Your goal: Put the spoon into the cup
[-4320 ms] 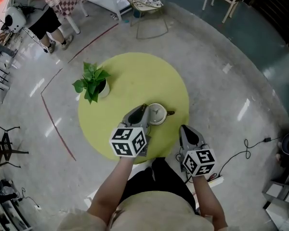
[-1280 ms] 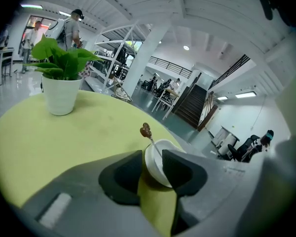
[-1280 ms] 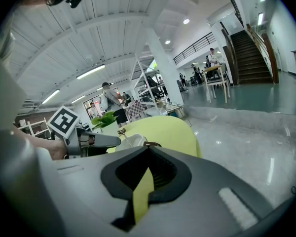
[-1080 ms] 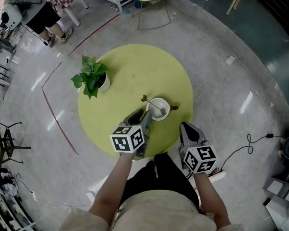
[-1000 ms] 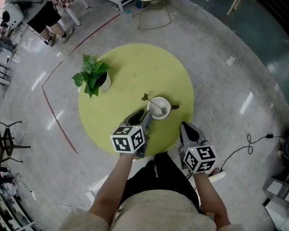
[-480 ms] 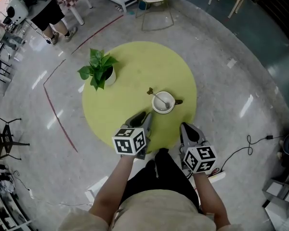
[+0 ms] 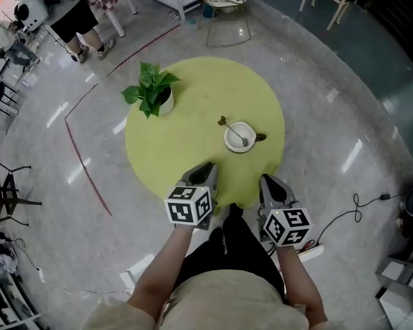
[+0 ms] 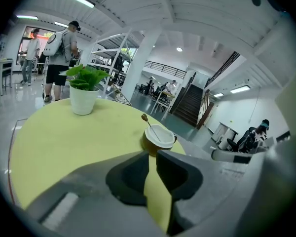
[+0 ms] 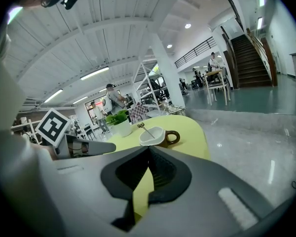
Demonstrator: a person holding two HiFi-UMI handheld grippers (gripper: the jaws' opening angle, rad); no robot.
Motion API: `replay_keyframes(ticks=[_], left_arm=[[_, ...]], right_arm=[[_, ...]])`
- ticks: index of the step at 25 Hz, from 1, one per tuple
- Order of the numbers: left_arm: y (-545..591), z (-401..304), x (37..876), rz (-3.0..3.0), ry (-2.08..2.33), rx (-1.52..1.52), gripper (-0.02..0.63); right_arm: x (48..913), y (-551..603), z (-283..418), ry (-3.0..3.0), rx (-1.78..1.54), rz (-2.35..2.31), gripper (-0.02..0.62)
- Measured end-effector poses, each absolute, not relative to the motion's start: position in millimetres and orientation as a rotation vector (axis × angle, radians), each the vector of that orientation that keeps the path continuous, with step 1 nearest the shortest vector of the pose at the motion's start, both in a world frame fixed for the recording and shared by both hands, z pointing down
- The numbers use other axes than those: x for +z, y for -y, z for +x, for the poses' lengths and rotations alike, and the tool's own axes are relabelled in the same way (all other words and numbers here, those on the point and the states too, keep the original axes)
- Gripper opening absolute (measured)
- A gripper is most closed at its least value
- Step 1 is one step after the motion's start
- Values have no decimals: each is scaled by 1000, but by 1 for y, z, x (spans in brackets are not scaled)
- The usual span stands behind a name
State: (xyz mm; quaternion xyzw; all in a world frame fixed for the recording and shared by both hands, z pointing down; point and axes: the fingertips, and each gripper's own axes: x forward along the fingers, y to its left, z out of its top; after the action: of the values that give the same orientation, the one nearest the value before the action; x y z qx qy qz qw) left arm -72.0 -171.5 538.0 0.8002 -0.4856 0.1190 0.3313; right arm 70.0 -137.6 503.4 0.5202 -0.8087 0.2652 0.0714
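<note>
In the head view the spoon (image 7: 237, 134) is seen resting in the cup (image 7: 228, 140), its bowl inside and its handle leaned out over the rim toward the far side. The cup stands toward the right edge of the round table (image 7: 193, 119), its own handle turned to that edge, so the task is judged done.

Both grippers are held at the near edge, well apart from the cup, presumably so that nothing is knocked. The left gripper (image 7: 206, 168) is over the table's near rim and the right gripper (image 7: 266, 180) just off it. In the left gripper view the fingers have just been closing; a narrow slit is left, with nothing between them. In the right gripper view the fingertips are brought together, empty.

A potted plant (image 7: 153, 92) is set near the far left edge. Bare table is left between it and the cup, so room is given for moving. The cup's closeness to the right edge is the one thing to be minded.
</note>
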Motion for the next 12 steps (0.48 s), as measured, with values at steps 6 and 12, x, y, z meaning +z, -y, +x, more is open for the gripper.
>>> replay_keyframes(ticks=[6,12], left_arm=[[148,-77,533,2124,1256,321,51],[128,-75,526,2176,1231,338,37]], right_arm=[[495,117,65,2438,765,1581,2],[487,95,64,2439,738,1608,2]])
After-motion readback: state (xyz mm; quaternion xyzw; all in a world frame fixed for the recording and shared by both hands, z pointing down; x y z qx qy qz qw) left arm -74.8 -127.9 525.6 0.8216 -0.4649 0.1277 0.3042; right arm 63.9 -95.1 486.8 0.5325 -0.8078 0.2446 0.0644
